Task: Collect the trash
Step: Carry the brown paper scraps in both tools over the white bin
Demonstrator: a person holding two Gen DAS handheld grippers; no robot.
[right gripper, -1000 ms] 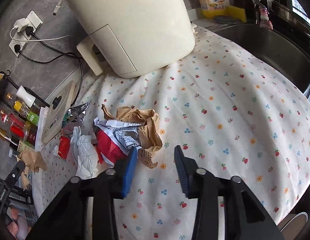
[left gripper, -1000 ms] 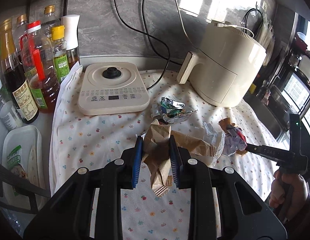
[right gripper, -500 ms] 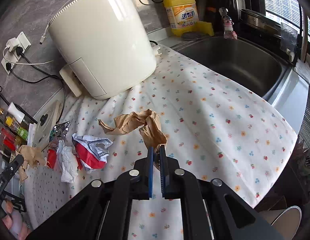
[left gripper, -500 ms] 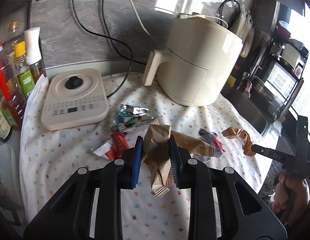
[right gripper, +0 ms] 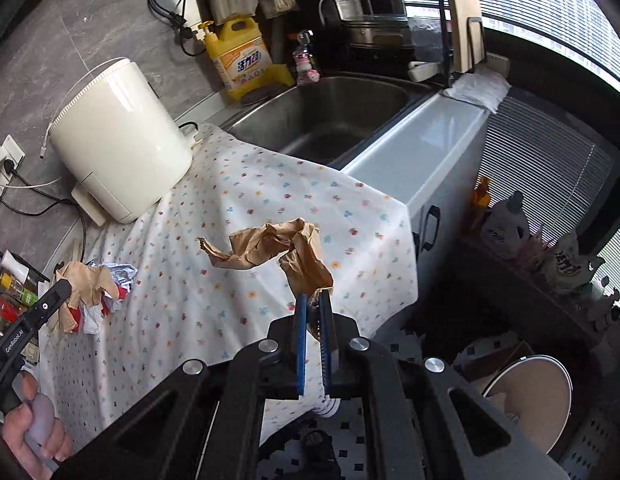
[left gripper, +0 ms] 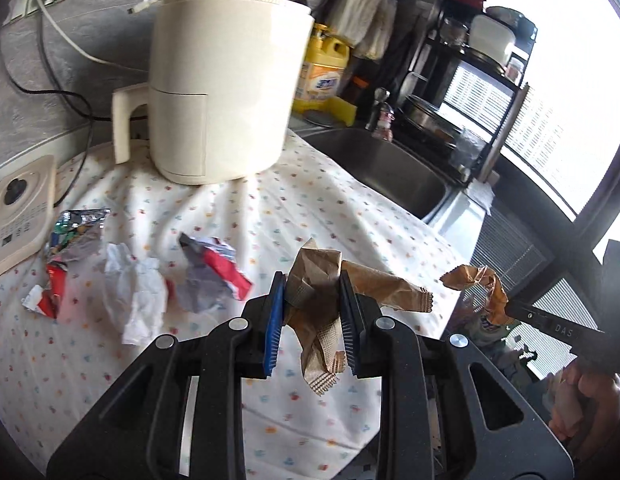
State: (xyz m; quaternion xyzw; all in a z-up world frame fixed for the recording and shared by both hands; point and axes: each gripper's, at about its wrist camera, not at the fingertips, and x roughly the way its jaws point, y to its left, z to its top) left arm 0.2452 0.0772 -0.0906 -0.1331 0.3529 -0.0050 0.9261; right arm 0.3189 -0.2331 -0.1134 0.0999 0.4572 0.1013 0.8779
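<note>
Both grippers have lifted off the counter and swung right, toward the sink and the counter's edge.

The left gripper [left gripper: 311, 312] is clamped on a crumpled brown paper bag [left gripper: 321, 292]; the right gripper [right gripper: 313, 330] pinches a twisted scrap of brown paper [right gripper: 282, 248] in the air past the edge of the floral tablecloth [right gripper: 230, 280]. Beyond lie a white tissue wad [left gripper: 136, 292], a red-and-grey wrapper [left gripper: 214, 270] and a silver foil packet [left gripper: 76, 226], then the cream air fryer [left gripper: 226, 92].
</note>
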